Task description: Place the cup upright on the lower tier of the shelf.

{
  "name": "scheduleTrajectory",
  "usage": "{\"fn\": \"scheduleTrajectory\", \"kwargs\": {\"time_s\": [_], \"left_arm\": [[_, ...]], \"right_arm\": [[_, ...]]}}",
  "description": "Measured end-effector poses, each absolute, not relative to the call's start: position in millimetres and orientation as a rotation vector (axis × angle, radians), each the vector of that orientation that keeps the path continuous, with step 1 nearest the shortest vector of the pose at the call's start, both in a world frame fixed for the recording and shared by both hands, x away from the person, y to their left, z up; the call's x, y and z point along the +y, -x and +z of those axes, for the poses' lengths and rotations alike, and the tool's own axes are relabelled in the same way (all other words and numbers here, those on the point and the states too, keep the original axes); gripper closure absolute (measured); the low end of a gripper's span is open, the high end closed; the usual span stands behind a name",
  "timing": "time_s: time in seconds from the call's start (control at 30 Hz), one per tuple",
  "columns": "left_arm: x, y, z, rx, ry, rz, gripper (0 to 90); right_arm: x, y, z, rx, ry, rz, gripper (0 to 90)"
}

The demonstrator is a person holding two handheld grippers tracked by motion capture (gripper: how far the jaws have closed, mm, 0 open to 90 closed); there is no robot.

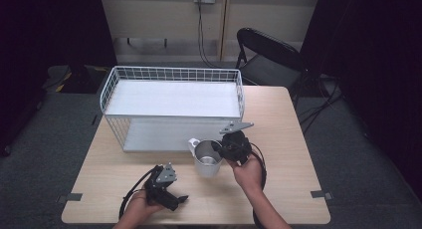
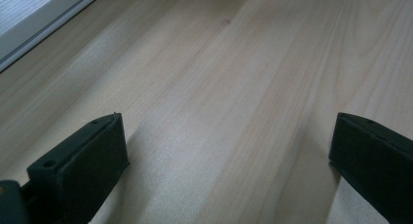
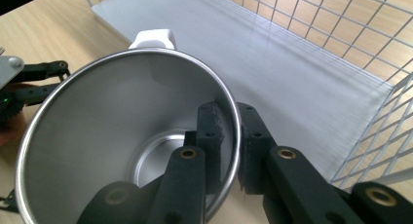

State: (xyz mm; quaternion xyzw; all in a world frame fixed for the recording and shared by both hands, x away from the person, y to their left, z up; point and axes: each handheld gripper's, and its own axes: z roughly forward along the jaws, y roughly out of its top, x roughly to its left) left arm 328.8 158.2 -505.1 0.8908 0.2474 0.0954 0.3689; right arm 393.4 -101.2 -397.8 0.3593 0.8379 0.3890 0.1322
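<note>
The right gripper [image 3: 228, 136] pinches the steel cup's [image 1: 207, 159] rim, one jaw inside, before the wire shelf [image 1: 171, 97]; the left gripper [image 1: 169, 191] rests spread wide on the table [image 1: 288, 139].

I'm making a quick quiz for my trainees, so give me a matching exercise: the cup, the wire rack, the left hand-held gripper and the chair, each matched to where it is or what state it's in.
Things:
1. metal cup
2. wire rack
3. left hand-held gripper
4. chair

States:
A. open over bare tabletop
B. beyond the table's far edge
C. rim pinched by the right hand-held gripper
D. both shelves bare

Pairs: 1-C, 2-D, 3-A, 4-B
</note>
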Motion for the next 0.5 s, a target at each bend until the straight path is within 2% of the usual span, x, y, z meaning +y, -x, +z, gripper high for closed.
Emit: {"fn": "scheduleTrajectory", "kwargs": {"time_s": [0.5], "left_arm": [[158, -329, -505, 0.635, -2.287, 0.245, 0.0]], "right_arm": [[-87, -399, -401, 2.351, -1.056, 1.13, 82.2]]}}
